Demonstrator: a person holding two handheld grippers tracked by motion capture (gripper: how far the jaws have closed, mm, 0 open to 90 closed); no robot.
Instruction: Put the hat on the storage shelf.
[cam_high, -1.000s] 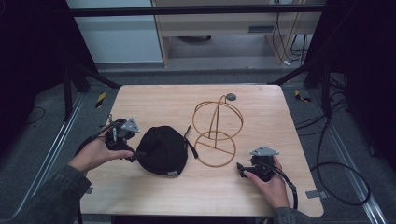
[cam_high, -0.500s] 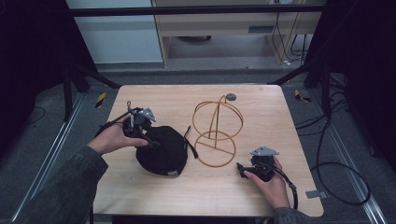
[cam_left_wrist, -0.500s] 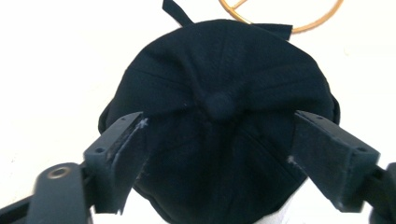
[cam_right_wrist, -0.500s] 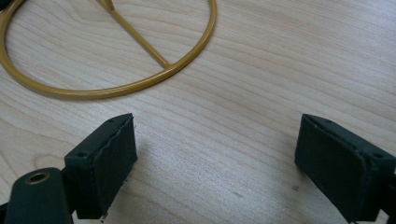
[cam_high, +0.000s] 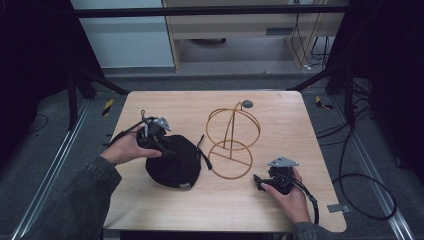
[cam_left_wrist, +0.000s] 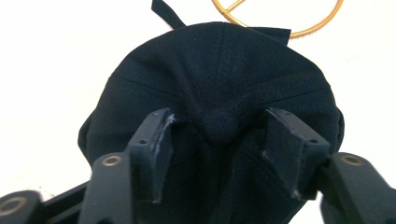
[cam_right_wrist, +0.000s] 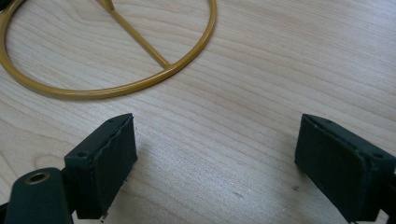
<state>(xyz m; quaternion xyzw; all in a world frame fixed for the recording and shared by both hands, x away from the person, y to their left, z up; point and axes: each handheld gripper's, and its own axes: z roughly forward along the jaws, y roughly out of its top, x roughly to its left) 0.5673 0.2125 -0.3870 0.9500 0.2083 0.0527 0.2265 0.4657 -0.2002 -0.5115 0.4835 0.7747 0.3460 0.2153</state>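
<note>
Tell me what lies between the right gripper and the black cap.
In the high view, the base ring of the gold wire stand lies on the table between the right gripper and the black cap; beside it is bare wood.

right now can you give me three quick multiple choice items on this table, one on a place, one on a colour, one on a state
1. Where is the cap relative to the wire stand?
A. left of it
B. hung on it
C. right of it

2. What colour is the wire stand?
A. silver
B. gold
C. red

3. How is the right gripper?
A. shut on the stand
B. shut on the cap
C. open over bare table

Answers:
1 A: the high view shows the cap lying left of the stand's base.
2 B: its rings look golden.
3 C: its jaws stand wide, with wood between.
</note>
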